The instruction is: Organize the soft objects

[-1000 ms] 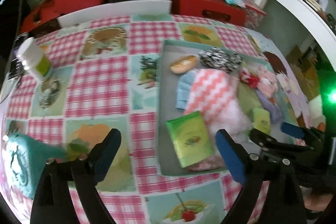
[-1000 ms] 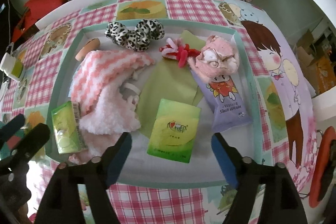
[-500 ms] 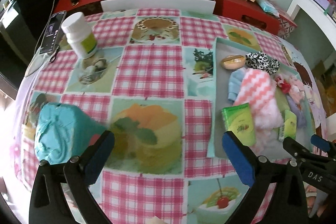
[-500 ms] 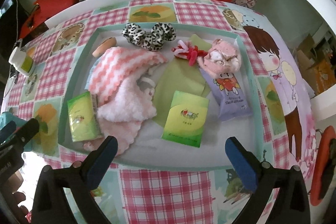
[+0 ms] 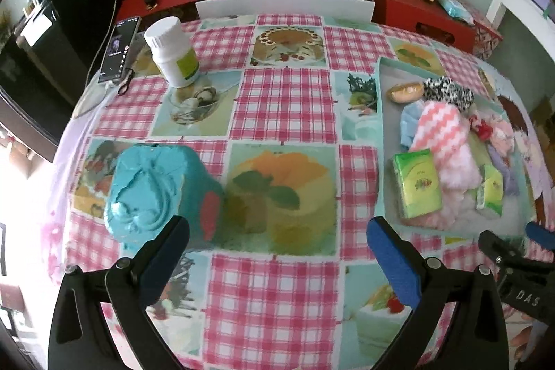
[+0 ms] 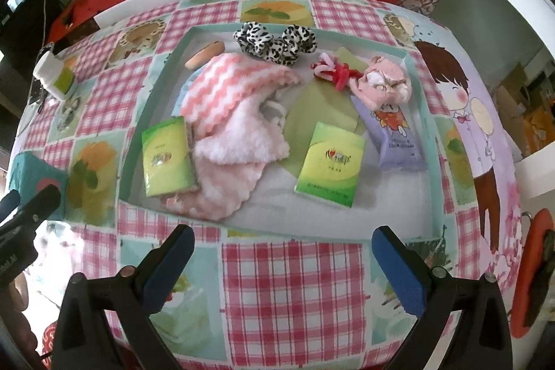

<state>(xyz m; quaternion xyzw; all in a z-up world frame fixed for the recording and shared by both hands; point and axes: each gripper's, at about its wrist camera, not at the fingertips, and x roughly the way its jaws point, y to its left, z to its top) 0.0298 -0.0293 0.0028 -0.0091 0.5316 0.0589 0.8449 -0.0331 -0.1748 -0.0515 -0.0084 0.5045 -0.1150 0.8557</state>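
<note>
Right wrist view. Right gripper [image 6: 282, 266]: black arms, blue pads, jaws spread wide, nothing between them; it hangs over checked tablecloth just short of the tray's near rim.

Just ahead of it: shallow pale-green tray [image 6: 421, 85] on the table [image 6: 295, 283], holding the soft things.
- Green tissue pack [image 6: 329, 169], flat, glossy film, ahead and slightly right.
- Second green tissue pack [image 6: 166, 160], ahead-left, touching the pink towel.
- Pink towel [image 6: 236, 113], fluffy, zigzag-striped fold lying over a plain plush fold, bunched and draped.
- Purple wipes pack [image 6: 395, 141], slick film, ahead-right.
- Pink plush toy [image 6: 385, 85] resting on the wipes pack's far end.
- Red-and-pink hair tie [image 6: 333, 71], looped, beside the toy.
- Leopard-print scrunchies [image 6: 277, 42], ruffled fabric, at the far rim.
- Tan oval piece [image 6: 203, 54], far left corner; material unclear.

Left wrist view. Left gripper [image 5: 277, 252]: jaws likewise wide apart and empty, over bare tablecloth.
- Teal container [image 5: 156, 189], embossed top, just ahead-left of its left pad.
- White bottle [image 5: 175, 52], rigid plastic, far ahead-left; phone [image 5: 116, 49] beyond it.

Risks, as judged: glossy packs may slide out of the pads; a grab at the towel may drag the touching tissue pack along; plush compresses, so a shallow pinch may catch only pile and drop it.
</note>
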